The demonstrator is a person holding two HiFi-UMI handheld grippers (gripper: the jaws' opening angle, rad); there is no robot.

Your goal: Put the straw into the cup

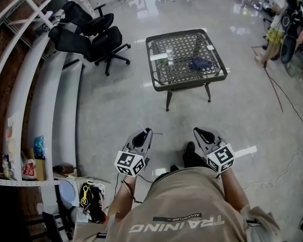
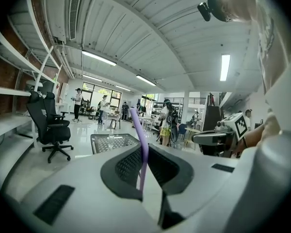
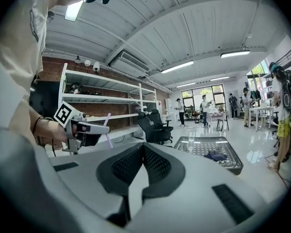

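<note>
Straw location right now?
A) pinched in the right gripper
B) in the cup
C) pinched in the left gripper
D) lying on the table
C: the left gripper view shows the purple straw clamped between the jaws of the left gripper, while the right gripper is shut on nothing.

Smooth plastic straw, glossy floor

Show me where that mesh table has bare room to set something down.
Bare mesh runs along the near rim of the table, in front of the cup and the blue object. The far strip behind them looks free too. The middle, between cup and blue object, is tightest.
</note>
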